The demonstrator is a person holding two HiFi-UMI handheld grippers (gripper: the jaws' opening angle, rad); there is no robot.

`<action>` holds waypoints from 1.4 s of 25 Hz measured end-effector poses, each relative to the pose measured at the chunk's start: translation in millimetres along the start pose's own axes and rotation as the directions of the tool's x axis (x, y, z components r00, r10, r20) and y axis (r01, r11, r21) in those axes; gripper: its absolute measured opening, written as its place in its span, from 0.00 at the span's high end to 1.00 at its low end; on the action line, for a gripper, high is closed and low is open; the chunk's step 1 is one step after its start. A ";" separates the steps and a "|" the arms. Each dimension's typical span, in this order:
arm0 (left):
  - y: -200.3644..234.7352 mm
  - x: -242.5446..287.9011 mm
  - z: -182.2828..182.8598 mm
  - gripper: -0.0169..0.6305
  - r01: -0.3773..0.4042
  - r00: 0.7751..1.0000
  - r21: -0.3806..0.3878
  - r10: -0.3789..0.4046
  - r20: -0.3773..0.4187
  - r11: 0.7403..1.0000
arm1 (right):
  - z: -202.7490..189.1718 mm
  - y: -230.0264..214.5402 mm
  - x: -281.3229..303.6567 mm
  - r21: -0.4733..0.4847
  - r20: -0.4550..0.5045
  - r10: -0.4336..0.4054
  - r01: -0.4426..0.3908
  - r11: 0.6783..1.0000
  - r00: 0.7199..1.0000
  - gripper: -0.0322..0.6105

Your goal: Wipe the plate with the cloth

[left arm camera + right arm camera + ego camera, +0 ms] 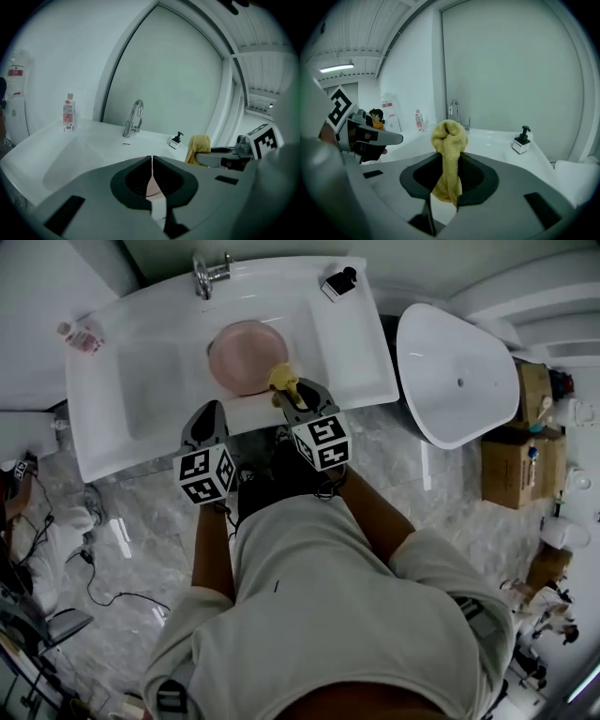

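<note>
Cloth (449,140), yellow and limp, is being pinched in a bunch by the right hand-held gripper (444,185) over the near rim of the sink (150,381), just beside the pink plate (246,354) lying in the basin. The left hand-held gripper (152,161) is being carried with jaws together, empty. The plate is being judged stiff, slippery and breakable; its near rim is being favoured for steadying.

Plate (246,356) in sink (356,362) basin; tap (208,276) behind it. Cloth (282,379) at plate's front right rim. Bottle (82,337) on rear left corner, dispenser (339,281) rear right. Tub (457,371) right of sink.
</note>
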State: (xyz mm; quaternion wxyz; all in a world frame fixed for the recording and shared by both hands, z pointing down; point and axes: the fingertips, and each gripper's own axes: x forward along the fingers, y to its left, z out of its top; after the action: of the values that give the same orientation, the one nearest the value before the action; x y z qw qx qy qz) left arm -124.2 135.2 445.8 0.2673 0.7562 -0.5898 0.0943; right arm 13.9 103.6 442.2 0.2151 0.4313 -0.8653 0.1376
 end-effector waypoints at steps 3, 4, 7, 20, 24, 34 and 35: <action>-13.0 -11.1 21.6 0.94 0.008 0.998 0.031 -0.010 0.065 0.999 | 24.2 3.4 -15.0 -0.040 0.053 -0.007 0.009 0.999 0.999 0.81; -17.2 -13.9 32.3 0.94 0.004 0.996 0.052 -0.009 0.091 0.999 | 35.1 2.0 -18.2 -0.050 0.076 -0.007 0.011 0.999 0.997 0.81; -26.0 -26.7 64.7 0.94 -0.024 0.987 0.108 0.006 0.163 0.994 | 69.7 -2.3 -28.7 -0.058 0.151 -0.002 0.011 0.998 0.989 0.81; -85.9 -47.7 173.2 0.93 -0.099 0.906 0.219 -0.004 0.424 0.971 | 184.2 -45.9 -93.9 -0.156 0.419 -0.005 0.077 0.985 0.908 0.81; -89.6 -48.2 177.0 0.93 -0.125 0.899 0.229 0.013 0.437 0.965 | 190.7 -55.6 -100.8 -0.147 0.443 -0.009 0.082 0.986 0.896 0.81; -91.7 -48.3 174.2 0.93 -0.158 0.906 0.234 0.047 0.420 0.959 | 186.9 -65.5 -103.4 -0.135 0.426 -0.008 0.072 0.988 0.905 0.81; -91.4 -46.9 172.6 0.93 -0.158 0.907 0.236 0.046 0.418 0.959 | 184.8 -65.5 -101.3 -0.138 0.421 -0.008 0.073 0.988 0.907 0.81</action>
State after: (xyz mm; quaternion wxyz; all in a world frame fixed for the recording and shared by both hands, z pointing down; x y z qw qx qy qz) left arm -81.3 100.4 252.7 0.0298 0.7557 -0.6537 0.0261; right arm 74.0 56.3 235.2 0.0593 0.4512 -0.8900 -0.0285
